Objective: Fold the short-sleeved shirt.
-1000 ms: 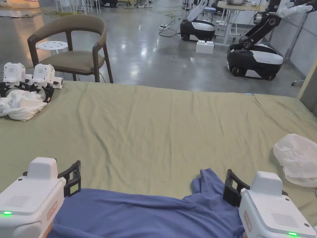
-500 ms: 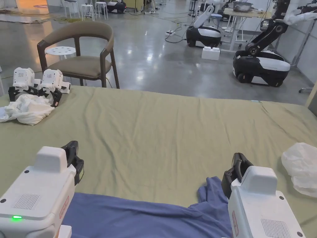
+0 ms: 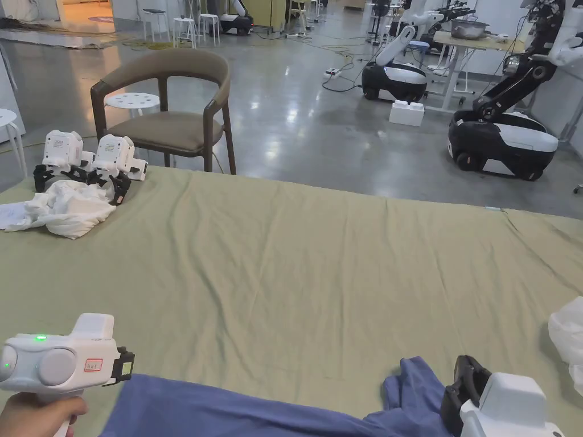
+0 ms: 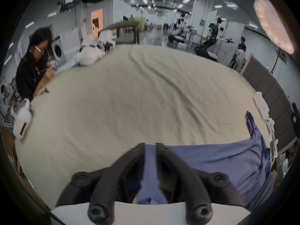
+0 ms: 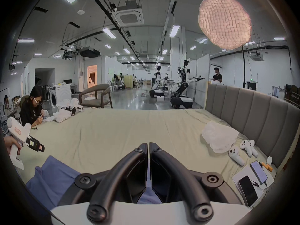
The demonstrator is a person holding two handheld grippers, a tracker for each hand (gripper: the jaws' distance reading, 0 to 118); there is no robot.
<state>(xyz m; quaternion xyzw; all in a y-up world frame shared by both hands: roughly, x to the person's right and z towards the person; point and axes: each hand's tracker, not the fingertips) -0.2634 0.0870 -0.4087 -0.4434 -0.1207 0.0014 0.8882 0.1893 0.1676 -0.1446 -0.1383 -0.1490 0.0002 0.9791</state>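
Head view: the blue short-sleeved shirt (image 3: 256, 407) lies on the near edge of the bed (image 3: 296, 256), which is covered with an olive sheet. The left gripper (image 3: 126, 364), held by a hand (image 3: 37, 412), sits at the shirt's left end; the right gripper (image 3: 464, 384) sits at the shirt's right end, just beside a raised blue fold. Finger state cannot be read from this view. Beyond the shirt, at the far left corner of the bed, a crumpled white cloth (image 3: 65, 207) lies touching two spare grippers (image 3: 91, 165); a chair (image 3: 168, 111) stands past that edge. A white plastic bag (image 3: 569, 336) lies to the right of the shirt. Left gripper view: the fingers (image 4: 159, 162) are nearly closed, pinching a strip of the shirt (image 4: 219, 162) between them; the remaining fabric extends to the right along the bed edge. Right gripper view: the fingers (image 5: 142, 160) are pressed together with only a thin gap at the tips; blue fabric shows between their bases, but whether they pinch it cannot be determined. The shirt (image 5: 52, 178) spreads to the left toward the left gripper (image 5: 38, 145). A padded headboard (image 5: 253, 114) borders the bed on the right.
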